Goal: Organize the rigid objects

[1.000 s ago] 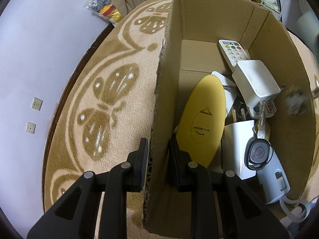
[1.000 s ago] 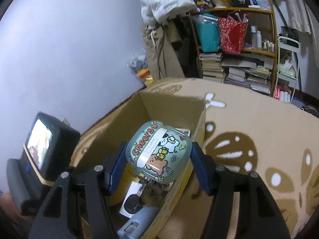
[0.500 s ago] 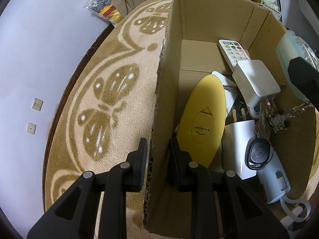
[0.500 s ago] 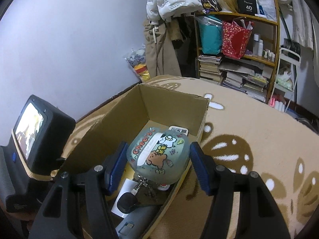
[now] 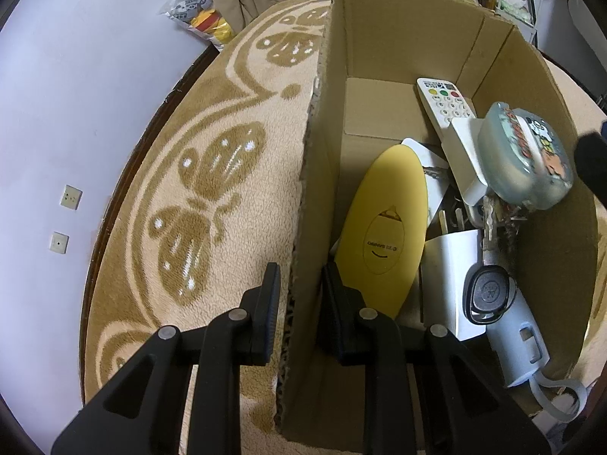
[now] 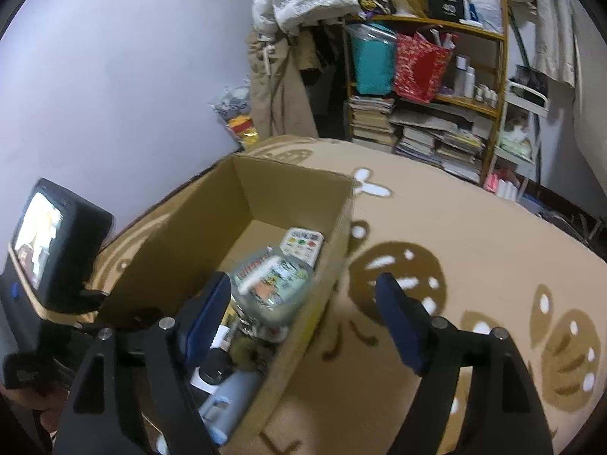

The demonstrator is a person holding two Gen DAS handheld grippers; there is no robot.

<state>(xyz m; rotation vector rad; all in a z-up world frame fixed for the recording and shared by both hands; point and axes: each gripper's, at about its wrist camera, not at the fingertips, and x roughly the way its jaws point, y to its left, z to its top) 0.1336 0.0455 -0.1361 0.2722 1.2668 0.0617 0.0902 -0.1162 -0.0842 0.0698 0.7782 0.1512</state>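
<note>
- Your left gripper [image 5: 299, 295] is clamped on the near side wall of the cardboard box [image 5: 379, 38], one finger outside, one inside.
- Your right gripper [image 6: 303, 311] has just been opening; its jaws stand wide, pads off the sticker-covered case [image 6: 271, 284].
- The case [image 5: 525, 159] is inside the box, resting on the white adapter [image 5: 464, 151] and the keys [image 5: 493, 223], against the right wall.
- Also in the box: yellow oval remote [image 5: 383, 235], white remote [image 5: 445, 104], black car key [image 5: 489, 292], pale blue device [image 5: 518, 345].
- The box sits on a beige patterned rug [image 5: 212, 174].
</note>
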